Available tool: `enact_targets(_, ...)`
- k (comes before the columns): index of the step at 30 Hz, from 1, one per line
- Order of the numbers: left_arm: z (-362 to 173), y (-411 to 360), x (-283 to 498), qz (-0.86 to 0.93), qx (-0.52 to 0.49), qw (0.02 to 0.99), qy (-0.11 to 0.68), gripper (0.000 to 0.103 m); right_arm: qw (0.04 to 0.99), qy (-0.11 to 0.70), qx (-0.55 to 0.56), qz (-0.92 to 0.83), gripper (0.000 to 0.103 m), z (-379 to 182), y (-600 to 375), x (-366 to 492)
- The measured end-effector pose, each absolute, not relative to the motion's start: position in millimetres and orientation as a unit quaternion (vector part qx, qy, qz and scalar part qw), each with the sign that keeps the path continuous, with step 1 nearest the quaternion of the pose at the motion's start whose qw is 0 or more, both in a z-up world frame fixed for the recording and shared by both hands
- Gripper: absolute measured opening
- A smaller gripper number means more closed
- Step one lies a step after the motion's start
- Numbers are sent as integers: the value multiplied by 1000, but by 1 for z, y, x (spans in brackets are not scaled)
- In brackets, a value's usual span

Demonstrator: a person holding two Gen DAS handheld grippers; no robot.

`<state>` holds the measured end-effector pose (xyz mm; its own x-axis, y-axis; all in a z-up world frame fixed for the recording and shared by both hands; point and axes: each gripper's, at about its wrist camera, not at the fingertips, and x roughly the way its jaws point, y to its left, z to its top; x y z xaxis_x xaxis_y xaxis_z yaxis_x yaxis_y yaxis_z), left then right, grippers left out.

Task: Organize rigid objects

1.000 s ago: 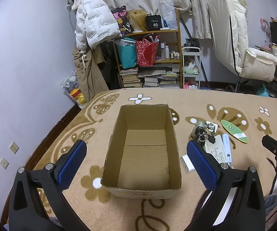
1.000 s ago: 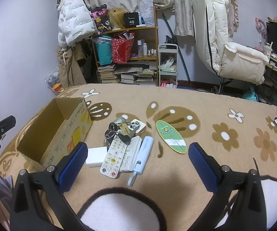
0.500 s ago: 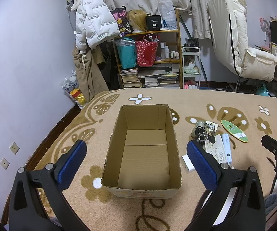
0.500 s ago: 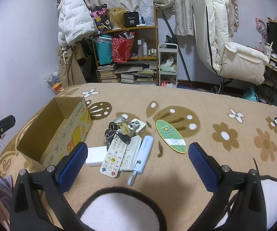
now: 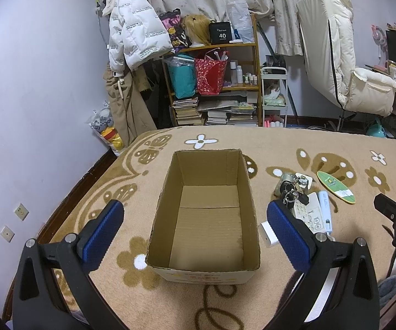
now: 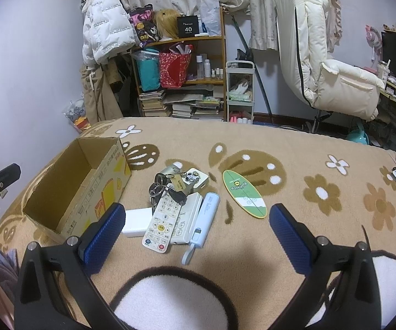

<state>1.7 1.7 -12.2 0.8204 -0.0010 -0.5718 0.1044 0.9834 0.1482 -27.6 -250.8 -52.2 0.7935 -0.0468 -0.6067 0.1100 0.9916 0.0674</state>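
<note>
The cardboard box [image 5: 203, 220] sits open-topped on the flowered blanket [image 5: 280, 143], straight ahead of the left gripper [image 5: 195, 228], whose blue pads [image 5: 286, 228] are spread wide and hold nothing; the box fills the gap between them. In the right wrist view the box [image 6: 82, 187] lies at about 10 o'clock, and the rigid items cluster at 12 o'clock of the right gripper [image 6: 198, 236], which hangs above the blanket, also spread wide and empty. Two white remotes [image 6: 162, 220] lie side by side, a pale blue stick-shaped device [image 6: 205, 214] just right of them, a white block [image 6: 136, 221] to their left, partly behind the left pad. A bunch of keys [image 6: 167, 187] lies across the remotes' far ends, touching a small square case [image 6: 196, 177]. A green oval board [image 6: 243, 192] lies apart at 1 o'clock. The silver thing behind the keys is too covered to identify. Each view shows only the tip of the other gripper at its edge.
</note>
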Motion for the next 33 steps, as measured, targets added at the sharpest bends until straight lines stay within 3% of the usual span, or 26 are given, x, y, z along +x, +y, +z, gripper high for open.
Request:
enact_targets(18, 2, -15, 46, -56, 118, 936, 326, 103, 944, 323, 60, -18, 103, -50, -243, 16)
enact_targets(33, -23, 30, 126, -16, 105, 913, 393, 103, 923, 375, 82, -22, 103, -82, -249, 85)
